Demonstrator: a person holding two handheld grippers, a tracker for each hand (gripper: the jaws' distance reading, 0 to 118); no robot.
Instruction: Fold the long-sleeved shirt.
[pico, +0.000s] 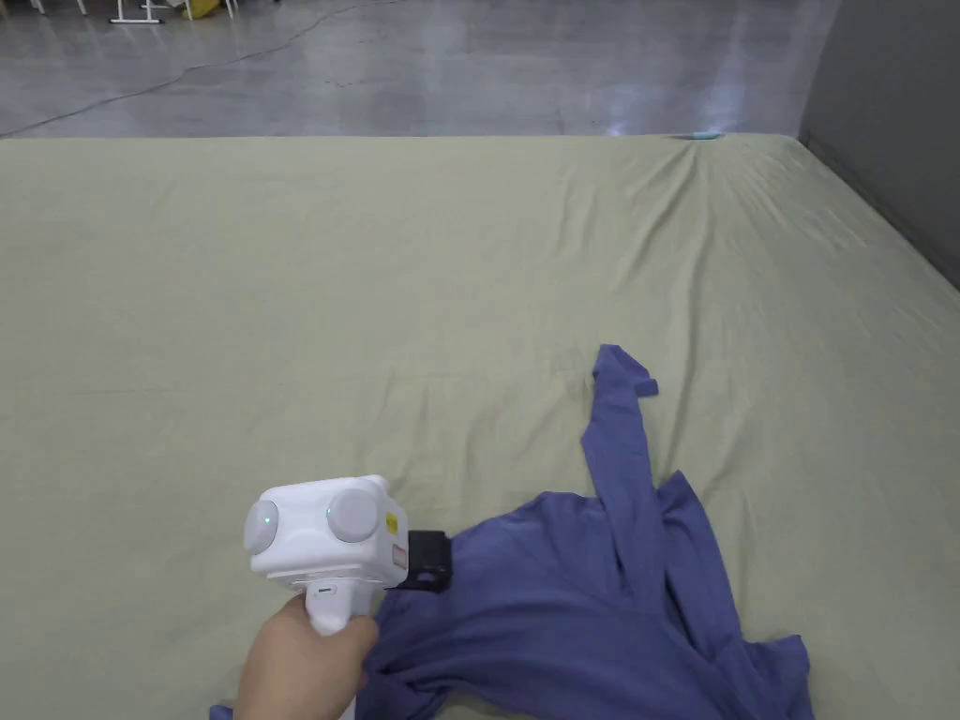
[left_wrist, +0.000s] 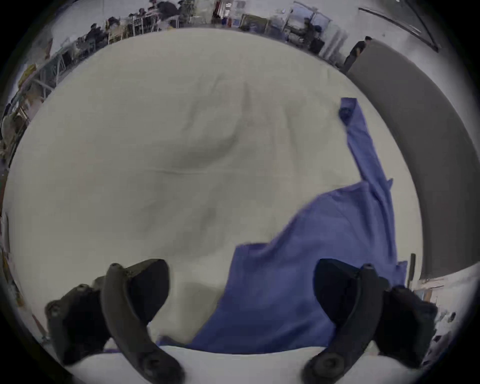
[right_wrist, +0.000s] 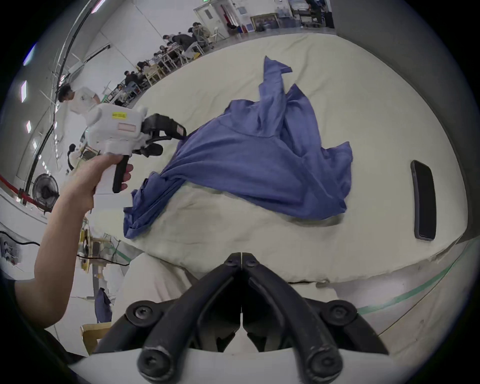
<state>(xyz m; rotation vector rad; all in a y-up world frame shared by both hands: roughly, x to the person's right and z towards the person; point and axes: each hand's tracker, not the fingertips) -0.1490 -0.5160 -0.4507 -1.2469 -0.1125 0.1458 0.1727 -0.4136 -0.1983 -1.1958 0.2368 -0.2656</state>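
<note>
A blue long-sleeved shirt (pico: 562, 609) lies crumpled at the near right of the pale green sheet (pico: 375, 309). One sleeve (pico: 619, 422) stretches away from me. A hand holds my white left gripper (pico: 429, 561) at the shirt's left edge. In the left gripper view, that gripper (left_wrist: 241, 280) stands wide open, with shirt cloth (left_wrist: 285, 285) reaching in between the jaws from the right. From the right gripper view, the left gripper (right_wrist: 172, 141) meets a raised corner of the shirt (right_wrist: 246, 161). My right gripper (right_wrist: 241, 261) is shut on nothing, by the sheet's near edge.
A black phone (right_wrist: 424, 200) lies on the sheet to the right of the shirt. A grey wall (pico: 891, 112) runs along the right side. Polished floor (pico: 422, 66) lies beyond the far edge. Several people sit at tables (right_wrist: 176, 49) far off.
</note>
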